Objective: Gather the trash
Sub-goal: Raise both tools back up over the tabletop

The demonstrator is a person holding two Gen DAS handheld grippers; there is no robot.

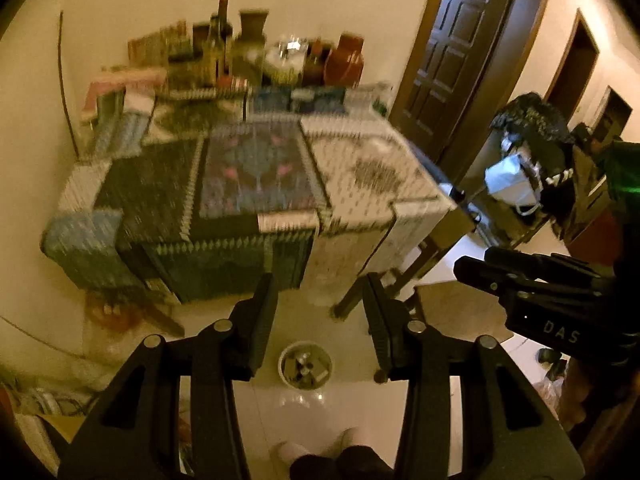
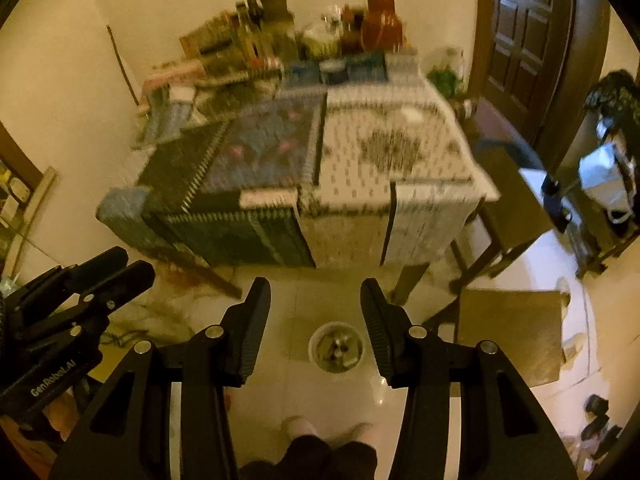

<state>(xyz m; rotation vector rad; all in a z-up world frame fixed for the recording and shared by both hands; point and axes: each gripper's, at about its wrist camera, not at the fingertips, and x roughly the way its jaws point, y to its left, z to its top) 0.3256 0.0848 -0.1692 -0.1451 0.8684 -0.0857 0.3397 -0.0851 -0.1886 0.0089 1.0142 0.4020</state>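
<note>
left tool (image 1: 318, 292): matte black plastic, two ribbed flat pads on hinged links with round silver pins. jaws stand apart, nothing between the pads. right tool (image 2: 316, 296): same build, jaws likewise parted and empty.

both tools point down at a glossy pale tiled floor (image 1: 320, 404). the task's thing, a small round white bin (image 1: 305, 365) with a smooth rim, stands on the floor in front of the bench, seen in the gap between the pads in both views. inside it are mixed scraps, grey and pale, angular; too small to identify.

behind the bin: a rectangular bench (image 2: 416, 276) on dark wooden legs, covered with a patchwork cloth (image 1: 256, 176) of dark, blue-pink and white patterned panels that hangs over the front edge. pattern detail is blurred. at the bench's far edge against the cream wall is a cluster of tall glass bottles (image 1: 220, 40) and a rust-red rounded jar (image 1: 346, 60).

a dark brown panelled wooden door (image 1: 452, 48) stands right of the bench. a flat brown square stool seat (image 2: 512, 332) is right of the bin.

at the bottom edge of both views: the person's dark trouser legs (image 2: 316, 456) and pale footwear (image 1: 292, 452), just this side of the bin.
</note>
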